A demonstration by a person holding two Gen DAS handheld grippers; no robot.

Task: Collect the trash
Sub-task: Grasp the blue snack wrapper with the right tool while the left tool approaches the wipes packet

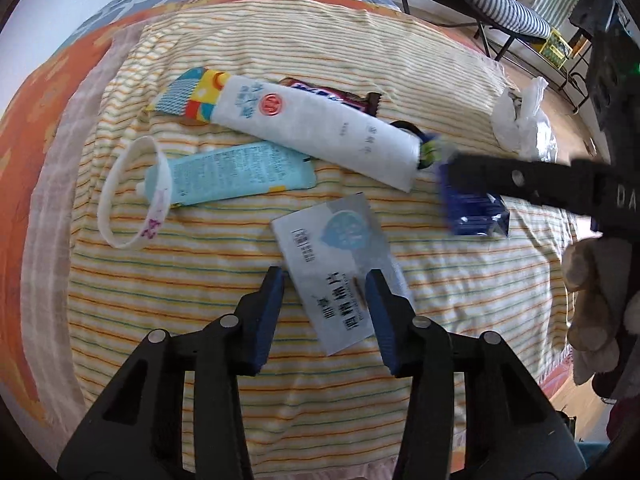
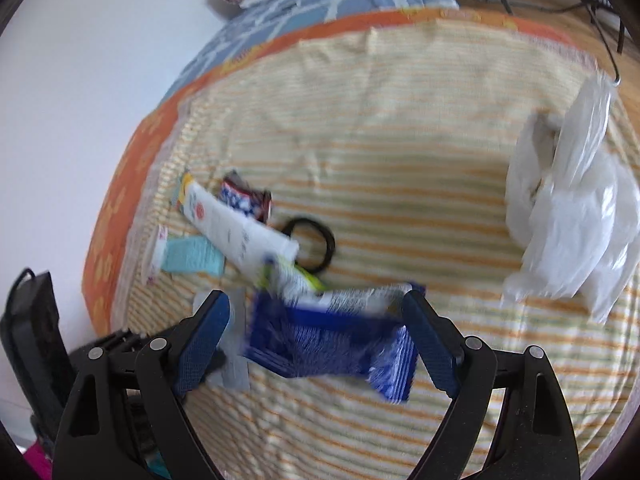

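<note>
left gripper (image 1: 325,280): jaws straddling the flat sachet (image 1: 332,264) mid-bed, not clamped | right gripper (image 2: 316,328): wide open around the blue pack (image 2: 332,340) | we reckon both light, crinkly, slippery – pinch at edges

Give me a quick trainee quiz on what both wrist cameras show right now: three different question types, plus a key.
1. True or false: the black hair tie lies inside the white plastic bag.
2. Which lies between the left gripper's fingers? A teal tube, B silver sachet, C bracelet.
3. What colour is the packet between the right gripper's fingers?
Key: 1 false; 2 B; 3 blue.
</note>
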